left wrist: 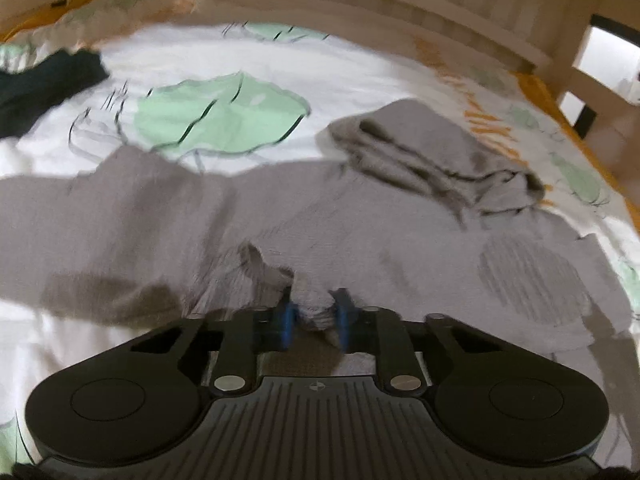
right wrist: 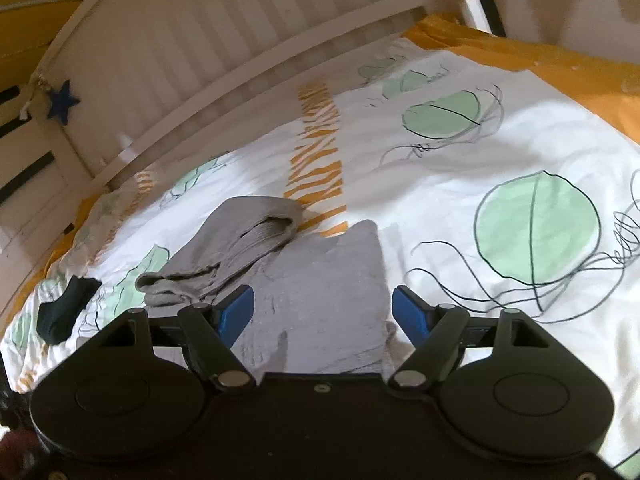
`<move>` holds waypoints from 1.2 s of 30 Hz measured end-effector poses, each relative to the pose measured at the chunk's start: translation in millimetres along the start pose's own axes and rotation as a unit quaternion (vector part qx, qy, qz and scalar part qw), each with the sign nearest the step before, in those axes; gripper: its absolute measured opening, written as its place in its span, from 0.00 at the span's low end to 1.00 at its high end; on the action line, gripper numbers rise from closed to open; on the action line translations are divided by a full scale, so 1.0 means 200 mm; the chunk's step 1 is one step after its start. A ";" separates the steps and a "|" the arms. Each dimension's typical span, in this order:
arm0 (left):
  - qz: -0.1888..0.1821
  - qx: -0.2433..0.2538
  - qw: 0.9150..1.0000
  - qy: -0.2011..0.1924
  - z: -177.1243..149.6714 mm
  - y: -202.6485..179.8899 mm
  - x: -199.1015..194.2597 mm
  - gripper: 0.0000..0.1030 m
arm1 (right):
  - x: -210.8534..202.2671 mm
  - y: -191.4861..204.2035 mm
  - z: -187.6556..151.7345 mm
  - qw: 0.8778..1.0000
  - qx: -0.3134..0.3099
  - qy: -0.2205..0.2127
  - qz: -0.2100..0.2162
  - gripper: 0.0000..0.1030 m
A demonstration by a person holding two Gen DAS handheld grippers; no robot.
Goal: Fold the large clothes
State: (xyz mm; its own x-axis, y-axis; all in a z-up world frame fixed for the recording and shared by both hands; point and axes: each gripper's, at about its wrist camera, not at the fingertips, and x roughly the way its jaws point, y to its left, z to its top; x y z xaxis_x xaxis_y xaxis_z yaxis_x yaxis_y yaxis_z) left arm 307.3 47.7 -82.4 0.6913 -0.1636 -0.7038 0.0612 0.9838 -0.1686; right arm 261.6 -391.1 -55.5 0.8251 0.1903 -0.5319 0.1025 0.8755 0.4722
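A large grey garment [left wrist: 280, 208] lies spread across the bed, with one sleeve [left wrist: 440, 160] bunched at the far right. My left gripper [left wrist: 314, 312] is shut on a pinch of the grey garment's near edge, cloth bulging between the blue pads. In the right wrist view the grey garment [right wrist: 328, 280] lies under my right gripper [right wrist: 324, 312], which is open and empty above it. The bunched sleeve [right wrist: 232, 248] lies just left of and beyond the left finger.
The bed has a white cover [left wrist: 340, 80] printed with green leaves and orange stripes. A dark garment [left wrist: 44, 84] lies at the far left; it also shows in the right wrist view [right wrist: 64, 312]. A white slatted bed rail [right wrist: 200, 60] runs along the far side.
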 end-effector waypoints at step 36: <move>0.052 0.039 0.996 -0.058 -0.09 0.07 0.13 0.34 | 0.21 0.07 -0.17 0.965 -0.205 0.038 -0.162 0.75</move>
State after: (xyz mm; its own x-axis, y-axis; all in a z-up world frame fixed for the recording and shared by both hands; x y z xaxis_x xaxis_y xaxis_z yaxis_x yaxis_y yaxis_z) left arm 313.5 55.7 -115.2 0.7745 -0.0554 -0.6301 0.0374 0.9984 -0.0417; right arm 278.9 -354.6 -95.3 0.7420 -0.1035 -0.6623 0.1064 0.9937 -0.0361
